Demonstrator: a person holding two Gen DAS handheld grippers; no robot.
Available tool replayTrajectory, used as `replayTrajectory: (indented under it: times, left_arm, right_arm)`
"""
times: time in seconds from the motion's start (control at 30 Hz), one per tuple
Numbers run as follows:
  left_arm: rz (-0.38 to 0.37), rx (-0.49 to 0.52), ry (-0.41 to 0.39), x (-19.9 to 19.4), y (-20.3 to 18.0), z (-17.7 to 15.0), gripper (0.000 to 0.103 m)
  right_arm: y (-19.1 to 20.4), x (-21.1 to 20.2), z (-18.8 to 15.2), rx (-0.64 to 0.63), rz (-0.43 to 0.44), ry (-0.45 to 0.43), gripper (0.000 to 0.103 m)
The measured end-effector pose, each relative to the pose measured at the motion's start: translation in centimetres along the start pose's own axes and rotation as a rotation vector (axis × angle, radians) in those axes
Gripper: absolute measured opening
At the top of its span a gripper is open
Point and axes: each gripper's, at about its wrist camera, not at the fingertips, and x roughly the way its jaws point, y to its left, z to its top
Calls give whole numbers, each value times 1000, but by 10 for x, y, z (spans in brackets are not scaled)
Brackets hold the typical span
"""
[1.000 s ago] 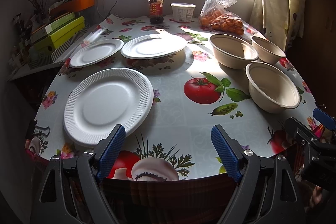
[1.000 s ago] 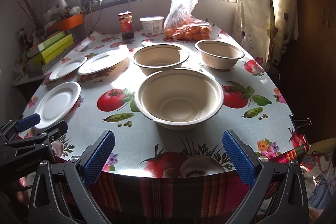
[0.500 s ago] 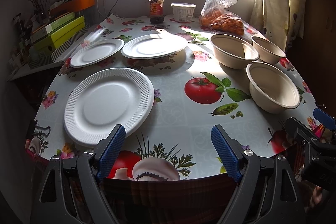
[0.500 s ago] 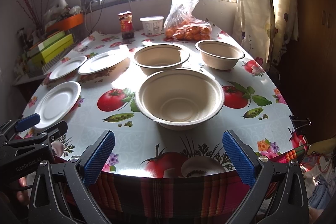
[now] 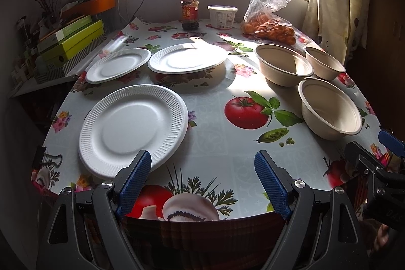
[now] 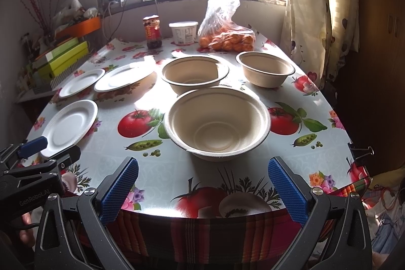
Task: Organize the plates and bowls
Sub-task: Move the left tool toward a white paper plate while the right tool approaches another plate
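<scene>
The left claw (image 5: 202,171) was wide open and held nothing. It hung at the near edge of the table (image 5: 217,143). One blue tip (image 5: 135,175) sat just over the rim of the near plate (image 5: 133,128). Two more plates (image 5: 117,65) (image 5: 186,58) lay farther back, side by side.

The right claw (image 6: 202,184) was wide open too, and empty. The near bowl (image 6: 217,123) sat right in front of it. Two more bowls (image 6: 195,74) (image 6: 264,68) stood behind. A jar (image 6: 152,32), a tub (image 6: 183,32) and a bag of oranges (image 6: 226,38) were by the window.
</scene>
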Motion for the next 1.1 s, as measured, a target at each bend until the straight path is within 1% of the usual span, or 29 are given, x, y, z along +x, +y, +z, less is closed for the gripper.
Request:
replayTrajectory:
  times: [0.1, 0.2, 0.27, 0.4, 0.47, 0.63, 0.83, 0.93, 1.0, 1.1]
  left_arm:
    - [-6, -5, -2, 1, 3, 2, 84]
    - [-42, -33, -10, -1, 10, 6, 84]
    - [-53, -54, -20, -2, 17, 10, 84]
    - [-18, -58, -33, -4, 29, 23, 84]
    - [-16, -59, -29, -3, 35, 30, 84]
    - [-4, -77, -37, -2, 54, 47, 84]
    - [13, -114, -13, 7, 75, 67, 84]
    - [13, -129, -16, 11, 83, 76, 84]
    - [6, -133, -8, 15, 87, 82, 84]
    - [-19, -154, 24, 23, 93, 90, 84]
  right_arm:
    - [1, 1, 3, -5, 1, -3, 103]
    - [2, 3, 10, -11, 7, -5, 103]
    - [4, 3, 17, -23, 23, -16, 103]
    - [10, 5, 37, -30, 94, -25, 103]
    - [12, 8, 50, -33, 118, -30, 103]
    - [17, 13, 75, -63, 124, -51, 103]
    - [26, 21, 101, -99, 158, -61, 103]
    - [33, 27, 113, -110, 187, -59, 103]
    - [38, 33, 122, -119, 206, -43, 103]
    - [48, 41, 136, -142, 233, -31, 103]
